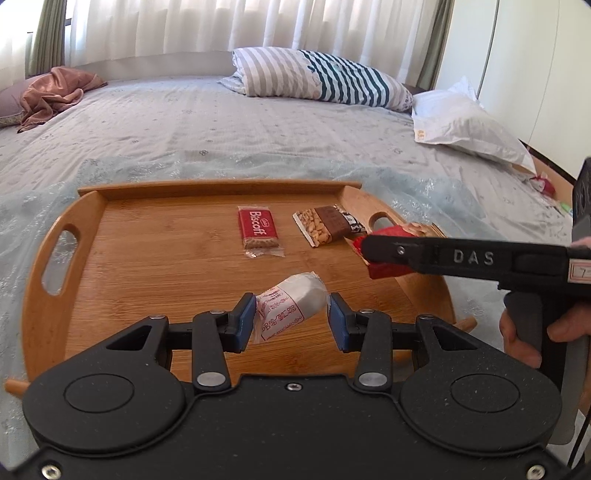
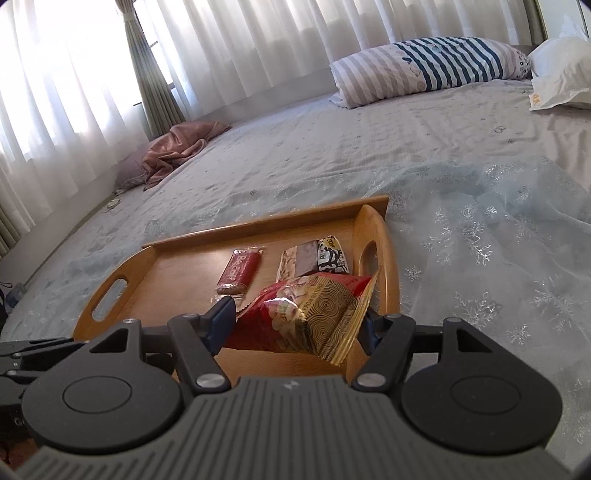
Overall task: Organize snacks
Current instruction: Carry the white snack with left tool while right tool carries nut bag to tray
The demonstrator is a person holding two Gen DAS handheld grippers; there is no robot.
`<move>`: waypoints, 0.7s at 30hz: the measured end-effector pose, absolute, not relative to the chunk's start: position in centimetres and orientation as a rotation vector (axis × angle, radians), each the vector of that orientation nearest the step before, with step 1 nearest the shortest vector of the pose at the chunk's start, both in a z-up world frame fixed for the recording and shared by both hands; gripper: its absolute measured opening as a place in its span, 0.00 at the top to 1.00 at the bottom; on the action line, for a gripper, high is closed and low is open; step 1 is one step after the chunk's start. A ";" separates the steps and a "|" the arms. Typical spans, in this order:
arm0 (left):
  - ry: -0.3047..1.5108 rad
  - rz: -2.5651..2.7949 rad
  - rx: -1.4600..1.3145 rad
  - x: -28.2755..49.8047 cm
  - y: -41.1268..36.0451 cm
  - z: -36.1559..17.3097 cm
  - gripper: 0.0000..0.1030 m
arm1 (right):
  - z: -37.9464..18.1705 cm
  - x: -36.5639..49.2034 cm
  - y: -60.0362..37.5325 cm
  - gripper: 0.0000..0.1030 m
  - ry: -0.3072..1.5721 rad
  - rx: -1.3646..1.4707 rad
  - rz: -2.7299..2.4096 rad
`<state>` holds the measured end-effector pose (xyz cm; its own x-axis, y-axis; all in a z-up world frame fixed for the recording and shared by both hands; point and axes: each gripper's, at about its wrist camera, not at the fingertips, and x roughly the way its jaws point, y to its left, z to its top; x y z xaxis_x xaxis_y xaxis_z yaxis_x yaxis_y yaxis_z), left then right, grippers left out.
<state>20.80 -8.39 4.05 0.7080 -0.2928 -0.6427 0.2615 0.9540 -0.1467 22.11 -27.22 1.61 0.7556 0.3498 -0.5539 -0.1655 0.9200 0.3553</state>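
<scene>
Nearest in the left wrist view: left gripper [image 1: 291, 314], blue pads pinching a white-wrapped snack with red print [image 1: 291, 304], wrapper tilted, far end raised toward the right. Held above the near middle of the wooden tray [image 1: 48, 317]; whether the wrapper brushes the tray floor, hard to tell from this angle.

Nearest in the right wrist view: right gripper [image 2: 295, 325], jaws closed on a red and gold snack bag [image 2: 306, 314], bag crumpled between the pads, gold corner sticking out on the right. Hanging over the tray's right end, just beside the right handle cut-out [image 2: 368, 254]. Same bag [image 1: 388, 254] seen from the left wrist as a red lump at the tip of the black finger marked DAS, with a hand [image 1: 528, 332] wrapped round the grip below.

Further in, lying flat on the tray floor toward the far edge: a red Biscoff biscuit pack [image 1: 257, 230] about mid-width, and just right of it, apart, a chocolate peanut bar [image 1: 328, 224] angled toward the right handle. Left half of the tray bare wood, with the left handle slot [image 1: 59, 260].

Tray resting on a pale blue snowflake cloth [image 2: 480, 236] spread over the bed [image 1: 184, 118]. Beyond: striped pillow [image 1: 321, 75] at the far edge, white pillow [image 1: 465, 122] at the right, a crumpled pink cloth [image 1: 55, 92] at the far left, sheer curtains [image 1: 221, 26] behind.
</scene>
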 end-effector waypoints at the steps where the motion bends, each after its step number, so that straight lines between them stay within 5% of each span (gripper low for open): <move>1: 0.724 -0.311 -0.044 21.2 -8.6 3.8 0.61 | 1.5 22.4 -27.0 0.33 0.662 0.298 0.287; 21: 0.712 -0.327 -0.008 25.0 -10.3 1.9 0.61 | 0.3 25.4 -25.4 0.32 0.662 0.276 0.281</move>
